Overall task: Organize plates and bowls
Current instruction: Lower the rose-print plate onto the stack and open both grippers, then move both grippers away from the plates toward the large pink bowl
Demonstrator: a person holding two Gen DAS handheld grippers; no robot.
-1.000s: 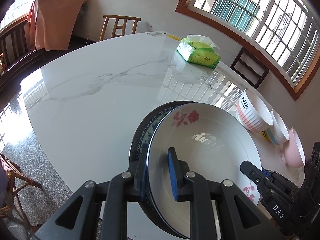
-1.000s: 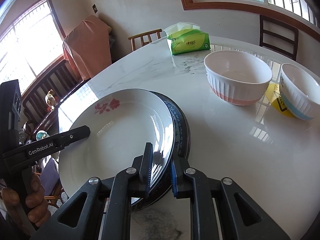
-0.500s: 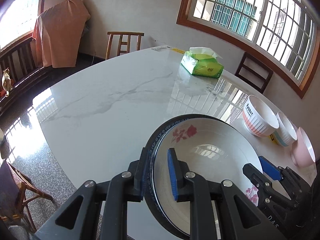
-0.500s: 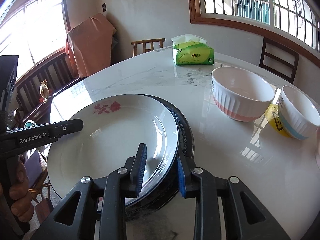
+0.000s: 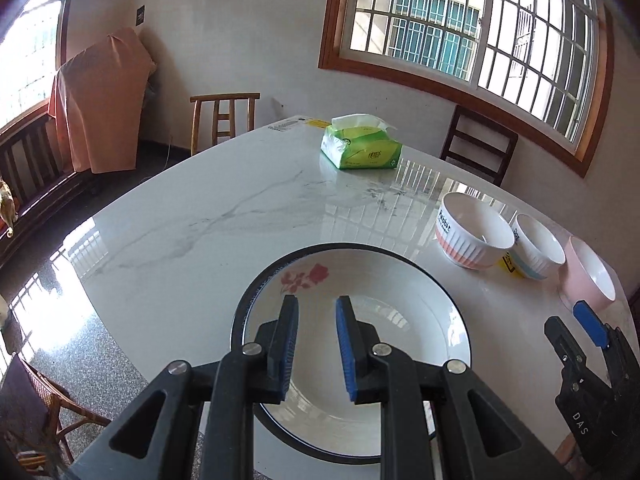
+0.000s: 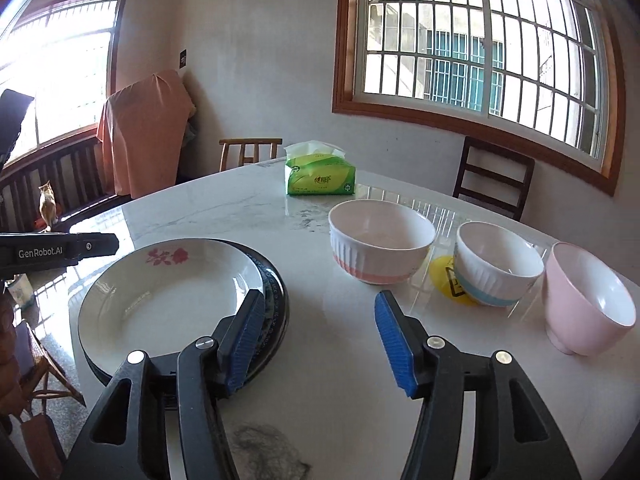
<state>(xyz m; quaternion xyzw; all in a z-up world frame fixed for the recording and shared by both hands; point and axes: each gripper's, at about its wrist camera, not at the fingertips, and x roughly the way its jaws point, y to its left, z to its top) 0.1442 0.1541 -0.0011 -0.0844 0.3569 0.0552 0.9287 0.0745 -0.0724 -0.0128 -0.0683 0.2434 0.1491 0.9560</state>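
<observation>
Plates (image 6: 168, 292) now flat on table (image 6: 340, 360), released, right gripper (image 6: 316, 344) fingers just opened, left gripper (image 5: 316, 344) fingers apart.

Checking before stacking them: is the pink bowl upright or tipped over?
Upright: the pink bowl stands on its foot on the table, mouth up.

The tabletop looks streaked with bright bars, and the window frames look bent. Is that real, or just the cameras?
Left wrist view: the bars on the marble table are glare, the barred window mirrored in its glossy top. Right wrist view: the same glare behind the bowls; the side window is blown out white. Both views: fisheye lenses bow the frames.
</observation>
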